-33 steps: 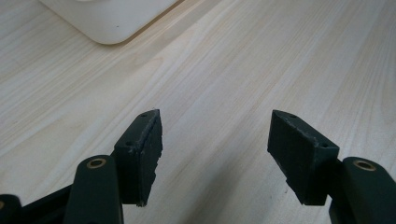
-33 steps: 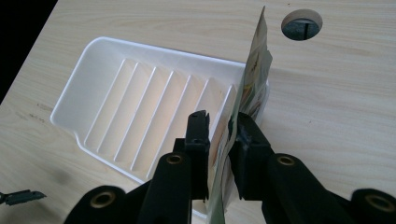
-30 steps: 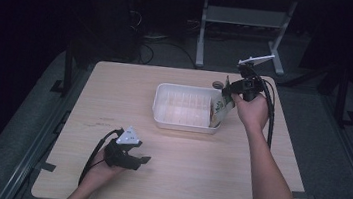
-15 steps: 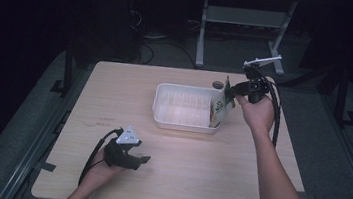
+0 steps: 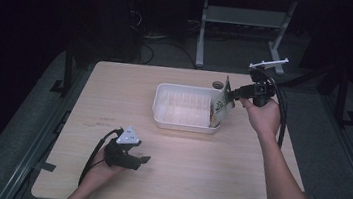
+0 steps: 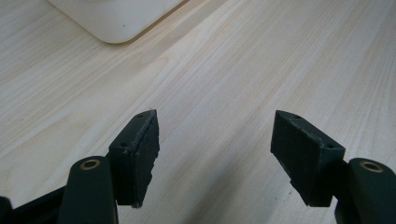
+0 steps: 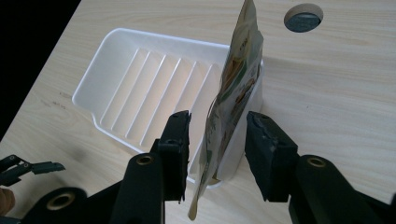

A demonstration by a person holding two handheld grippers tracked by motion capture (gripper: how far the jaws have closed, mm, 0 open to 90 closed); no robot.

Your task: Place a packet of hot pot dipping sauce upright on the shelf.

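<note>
Right gripper view reveals right hand-held gripper [image 7: 215,135] parted around pouch [image 7: 231,100]; left [image 6: 215,156] wide.

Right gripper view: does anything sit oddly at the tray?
Yes. A printed pouch stands on edge at the end wall of the white tray, not lying flat. The right gripper has its jaws apart on either side of it.

Bare table [image 5: 197,167] lies open ahead of the left gripper [image 5: 143,160]. A tray [image 5: 182,123] stands mid-table; an upright pouch [image 5: 220,104] blocks its right end, between the right gripper's [image 5: 232,93] parted jaws.
</note>
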